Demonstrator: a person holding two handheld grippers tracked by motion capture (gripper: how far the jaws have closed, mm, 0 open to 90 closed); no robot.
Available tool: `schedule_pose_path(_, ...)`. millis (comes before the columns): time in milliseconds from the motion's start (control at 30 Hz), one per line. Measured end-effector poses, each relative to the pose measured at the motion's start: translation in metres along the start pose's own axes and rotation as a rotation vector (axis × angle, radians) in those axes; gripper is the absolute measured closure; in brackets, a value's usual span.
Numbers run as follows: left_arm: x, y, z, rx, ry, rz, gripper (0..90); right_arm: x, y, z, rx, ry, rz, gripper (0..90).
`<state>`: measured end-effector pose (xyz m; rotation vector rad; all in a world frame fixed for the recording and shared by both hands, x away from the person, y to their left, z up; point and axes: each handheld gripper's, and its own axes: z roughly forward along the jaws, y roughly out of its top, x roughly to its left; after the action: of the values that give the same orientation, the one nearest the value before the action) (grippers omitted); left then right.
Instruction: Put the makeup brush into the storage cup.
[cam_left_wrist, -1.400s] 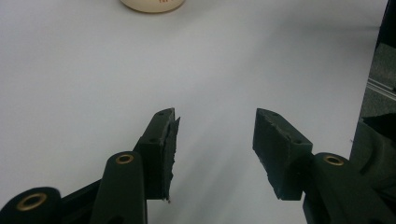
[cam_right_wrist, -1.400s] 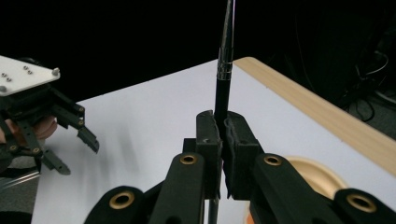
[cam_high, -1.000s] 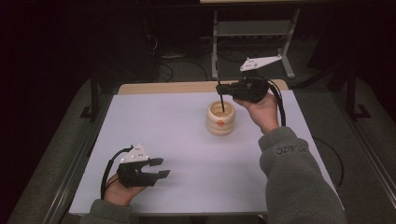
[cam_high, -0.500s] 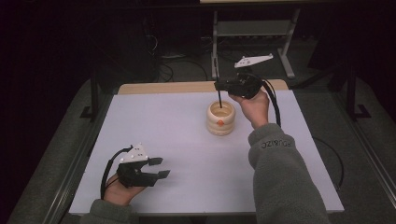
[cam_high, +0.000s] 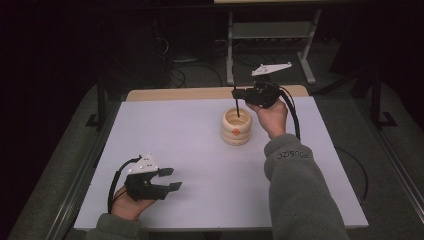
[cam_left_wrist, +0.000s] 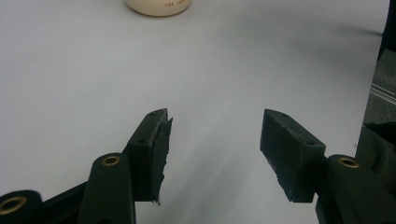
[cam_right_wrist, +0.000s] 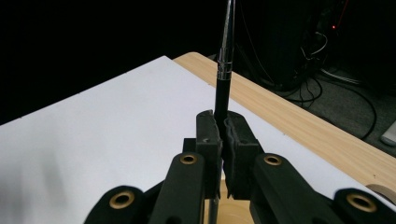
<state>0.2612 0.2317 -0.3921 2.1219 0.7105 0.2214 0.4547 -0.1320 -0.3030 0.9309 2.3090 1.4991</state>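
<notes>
A cream ribbed cup (cam_high: 236, 131) stands on the white table (cam_high: 175, 130), right of centre toward the far edge. My right gripper (cam_high: 240, 94) is shut on a black pen (cam_high: 234, 80), held upright, its lower end dipping into the cup's mouth. In the right gripper view the pads clamp the pen (cam_right_wrist: 223, 84) at its black barrel. My left gripper (cam_high: 167, 179) rests at the near left in a hand. Its jaws have just been opening and nothing is between them (cam_left_wrist: 217, 121). The cup's base (cam_left_wrist: 159, 5) lies far ahead of them.
A wooden strip (cam_high: 200, 93) runs along the table's far edge. Behind it, on the dark floor, stand a metal frame (cam_high: 270, 30) and loose cables (cam_high: 175, 75). The right forearm in a grey sleeve (cam_high: 300, 190) crosses the table's right side.
My right hand has shifted a little to the left and sunk slightly with the pen over the cup. The left gripper's jaws stand a bit wider; that hand has stayed put.
</notes>
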Motion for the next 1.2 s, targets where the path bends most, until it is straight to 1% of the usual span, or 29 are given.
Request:
schedule_pose_path(133, 0.001, 0.0, 0.0, -0.004, 0.0, 0.002, 41.8, -0.002, -0.004, 0.004, 0.007, -0.008, 0.005, 84.6)
schedule_pose_path(200, 0.001, 0.0, 0.0, -0.006, 0.0, 0.003, 41.8, -0.003, -0.007, 0.006, -0.003, -0.009, 0.011, 84.6)
schedule_pose_path(233, 0.001, 0.0, 0.0, -0.006, 0.0, 0.003, 41.8, -0.003, -0.007, 0.006, 0.003, -0.011, 0.014, 84.5)
schedule_pose_path(367, 0.001, 0.0, 0.0, -0.011, -0.006, -0.008, 41.7, -0.004, -0.011, 0.01, 0.002, -0.013, 0.017, 84.5)
schedule_pose_path(433, 0.001, -0.001, 0.0, -0.009, -0.006, -0.011, 41.6, -0.005, -0.013, 0.012, 0.006, -0.013, 0.029, 84.4)
schedule_pose_path(567, 0.001, -0.001, 0.0, -0.008, -0.004, -0.008, 41.3, -0.006, -0.016, 0.014, 0.009, -0.015, 0.036, 84.4)
schedule_pose_path(600, 0.001, -0.001, 0.0, -0.008, -0.004, -0.008, 41.3, -0.007, -0.018, 0.015, 0.013, -0.017, 0.044, 84.3)
schedule_pose_path(633, 0.001, -0.001, 0.0, -0.009, -0.004, -0.01, 41.3, -0.008, -0.019, 0.015, 0.013, -0.018, 0.041, 84.3)
schedule_pose_path(800, 0.002, -0.001, -0.001, -0.004, -0.001, -0.006, 41.2, -0.009, -0.023, 0.015, -0.003, -0.012, 0.054, 84.3)
schedule_pose_path(867, 0.002, -0.001, -0.001, -0.005, 0.0, -0.011, 41.1, -0.009, -0.024, 0.015, -0.003, -0.011, 0.053, 84.3)
schedule_pose_path(967, 0.002, -0.001, -0.001, -0.007, 0.0, -0.012, 40.9, -0.007, -0.026, 0.017, 0.004, -0.006, 0.07, 84.3)
schedule_pose_path(1000, 0.002, -0.001, -0.001, -0.008, 0.0, -0.013, 40.9, -0.008, -0.028, 0.018, 0.001, -0.009, 0.059, 84.3)
schedule_pose_path(1067, 0.002, -0.001, -0.002, -0.011, 0.001, -0.012, 40.9, -0.008, -0.029, 0.019, 0.006, -0.006, 0.068, 84.3)
schedule_pose_path(1100, 0.002, -0.001, -0.002, -0.012, 0.001, -0.014, 40.9, -0.009, -0.03, 0.02, 0.003, -0.006, 0.053, 84.2)
schedule_pose_path(1200, 0.002, -0.001, -0.002, -0.013, 0.002, -0.015, 40.8, -0.009, -0.034, 0.021, 0.007, -0.005, 0.058, 84.2)
